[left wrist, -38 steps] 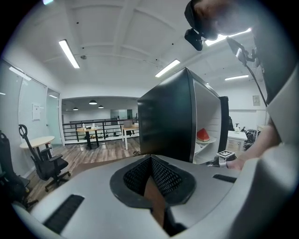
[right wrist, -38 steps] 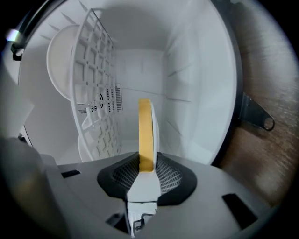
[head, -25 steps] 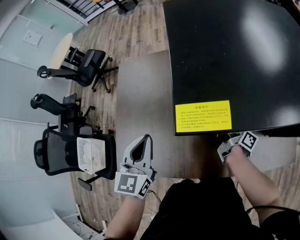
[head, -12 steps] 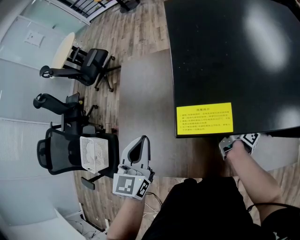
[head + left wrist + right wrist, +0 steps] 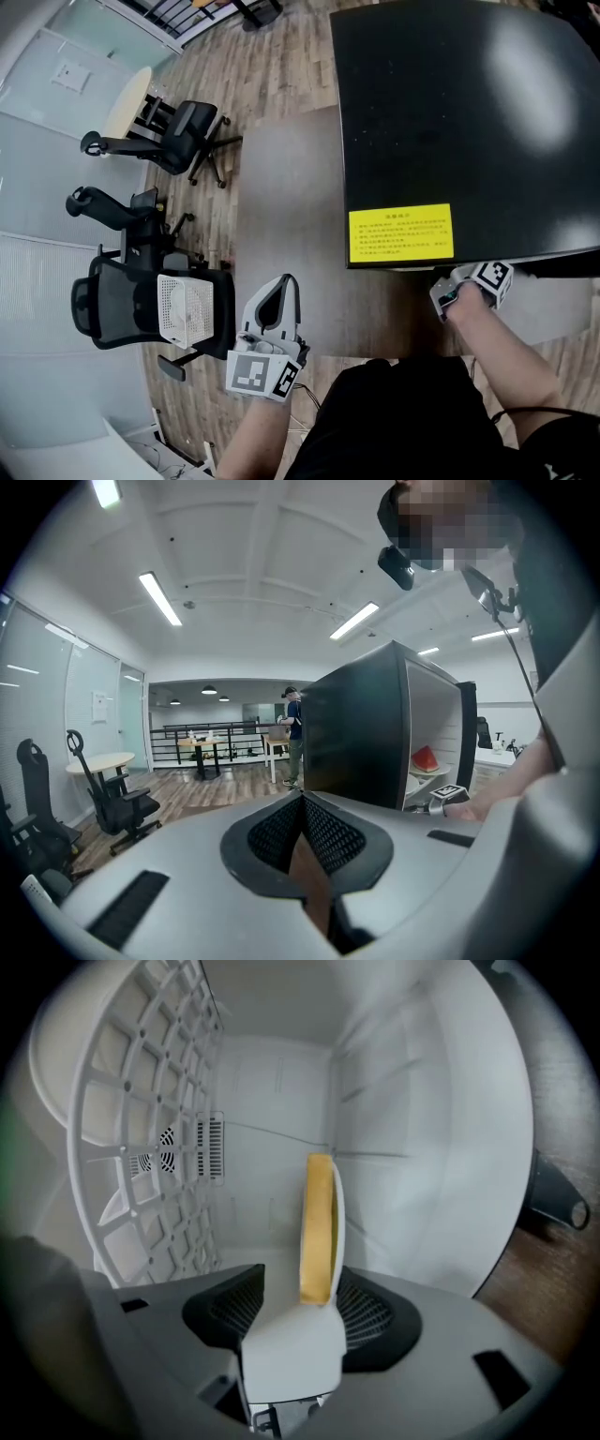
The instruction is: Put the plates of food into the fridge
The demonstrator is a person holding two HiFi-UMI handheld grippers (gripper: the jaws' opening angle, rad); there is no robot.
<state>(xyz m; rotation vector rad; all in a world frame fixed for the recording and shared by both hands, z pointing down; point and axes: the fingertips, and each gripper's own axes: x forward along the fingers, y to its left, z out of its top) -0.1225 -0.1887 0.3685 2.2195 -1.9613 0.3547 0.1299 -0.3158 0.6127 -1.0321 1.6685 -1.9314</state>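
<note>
Right gripper (image 5: 302,1286): jaws just opening, loosed around plate (image 5: 336,1218) inside fridge (image 5: 272,1091); delivery likely complete. Left gripper (image 5: 302,832): clenched, empty.

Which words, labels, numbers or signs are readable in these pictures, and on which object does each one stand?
Yellow label on top of the black fridge: several lines of dark print, too small to read.
White sheet on the glass wall: blurred, unreadable.
Marker cube: black-and-white square patterns only, no words.
No text is clear enough to quote.
</note>
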